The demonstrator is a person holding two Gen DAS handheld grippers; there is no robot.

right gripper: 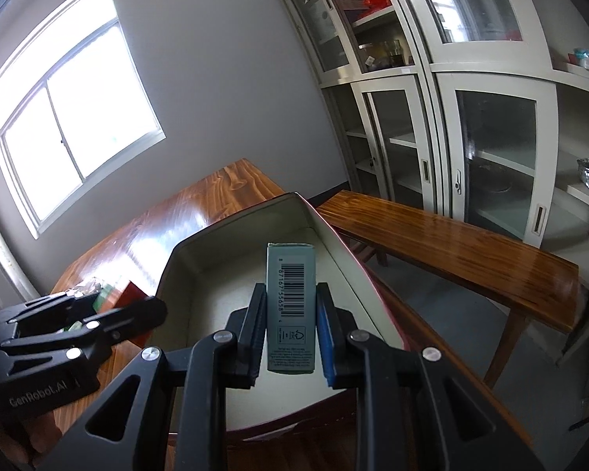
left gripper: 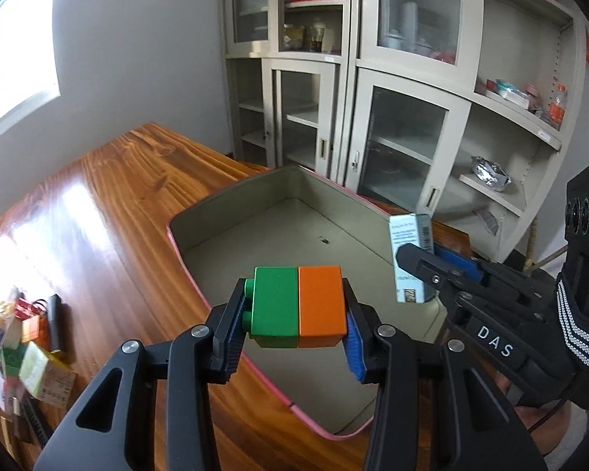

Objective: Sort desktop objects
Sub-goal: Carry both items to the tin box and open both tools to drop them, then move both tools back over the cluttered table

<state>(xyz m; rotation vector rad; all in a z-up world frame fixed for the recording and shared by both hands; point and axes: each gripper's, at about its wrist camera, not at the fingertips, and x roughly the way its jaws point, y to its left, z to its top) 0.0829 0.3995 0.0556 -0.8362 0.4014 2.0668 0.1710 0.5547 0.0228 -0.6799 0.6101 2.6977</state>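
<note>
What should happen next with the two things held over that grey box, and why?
Probably lower and open the left gripper first. Its green-and-orange block hangs above the bare floor of the box. The right gripper holds the small carton over the same box, so it could follow.
</note>
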